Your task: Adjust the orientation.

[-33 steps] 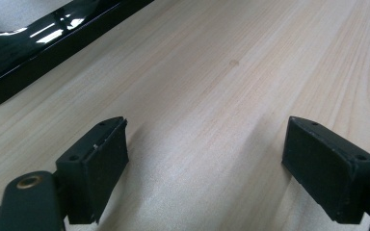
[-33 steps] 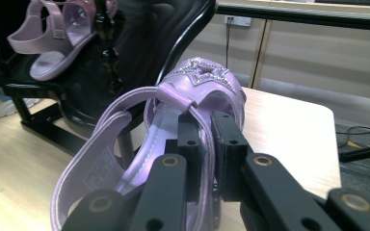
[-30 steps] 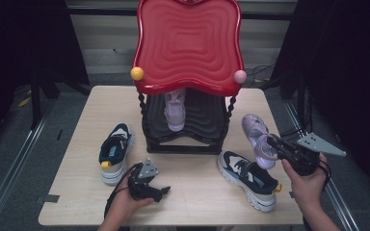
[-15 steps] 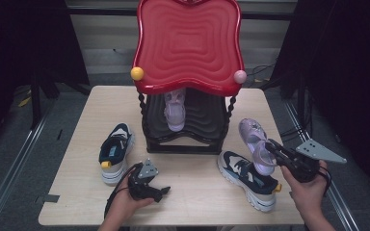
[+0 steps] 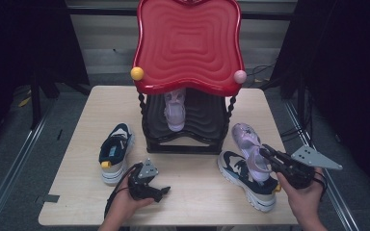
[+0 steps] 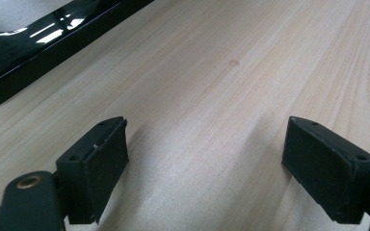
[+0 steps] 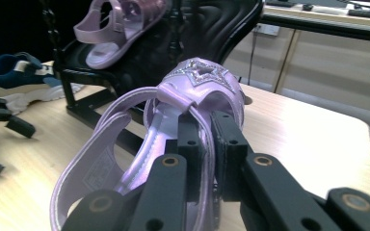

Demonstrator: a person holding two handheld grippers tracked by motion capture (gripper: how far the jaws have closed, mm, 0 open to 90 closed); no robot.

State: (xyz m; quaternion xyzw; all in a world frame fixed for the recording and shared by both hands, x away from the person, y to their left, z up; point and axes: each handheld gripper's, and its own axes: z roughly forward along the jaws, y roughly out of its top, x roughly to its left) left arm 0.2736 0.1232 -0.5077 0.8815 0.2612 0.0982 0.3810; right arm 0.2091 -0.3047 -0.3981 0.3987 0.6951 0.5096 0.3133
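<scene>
Centrally, at the far side of the table [image 5: 96, 103], stands the red-topped shoe rack [image 5: 189, 45], its black lower shelf already carrying one purple sandal [image 5: 175, 109]; the rack looks like the place where footwear is being gathered, which would explain why the matching pair is being brought together. To the left of the rack a navy sneaker [image 5: 115, 151] lies on the wood, and to the right and nearer lies its twin, the second navy sneaker [image 5: 248, 179], both apparently waiting their turn.

Over that right-hand sneaker, the right gripper [image 5: 268, 155] is clenched on the second purple sandal [image 5: 247, 144], pinching its side edge near the heel strap, as the right gripper view shows with the jaws closed on the thin purple material [image 7: 192, 91]. Held by that edge, the sandal hangs toe-forward toward the rack, lifted off the table, which seems a sensible grip for sliding it onto the shelf beside its mate.

Near the front edge, left of centre, the left gripper [image 5: 147, 179] rests low over bare wood with its jaws spread and nothing between them, seemingly parked out of the way.
</scene>
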